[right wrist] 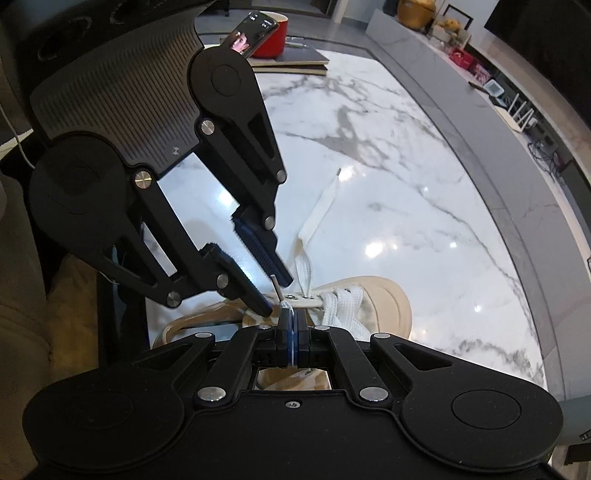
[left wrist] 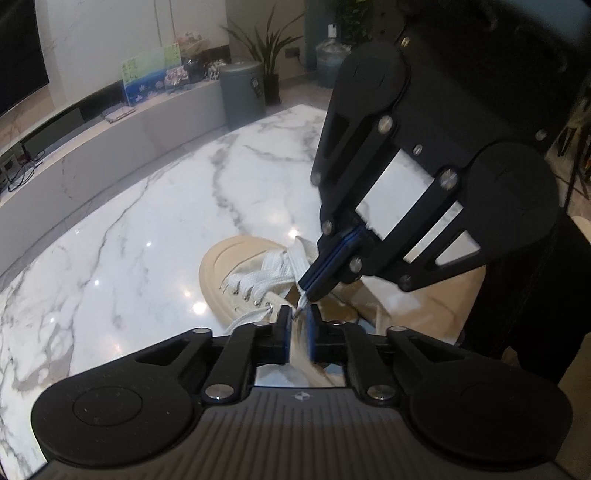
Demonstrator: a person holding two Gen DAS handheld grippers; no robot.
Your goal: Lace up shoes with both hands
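Note:
A beige sneaker [left wrist: 225, 266] [right wrist: 384, 299] lies on the marble table, toe pointing away, with white laces [left wrist: 258, 277] crossed through its lower eyelets. My right gripper [right wrist: 293, 317] [left wrist: 308, 291] is shut on one white lace just behind its tip. The metal aglet [left wrist: 301, 307] [right wrist: 275, 286] pokes out beyond the pads. My left gripper [left wrist: 298, 318] [right wrist: 275, 295] faces it above the shoe's opening. Its fingers stand a little apart, with the aglet in the gap and not pinched. The other lace end [right wrist: 321, 206] trails loose across the table.
The marble table [left wrist: 147, 221] [right wrist: 424, 166] carries a red pot [right wrist: 275, 40], a propped phone [right wrist: 251, 35] and flat boards [right wrist: 291, 66] at its far end. A grey bin [left wrist: 242, 92] and a water jug [left wrist: 330, 62] stand on the floor beyond. A person's dark clothing [left wrist: 535, 314] is close on the right.

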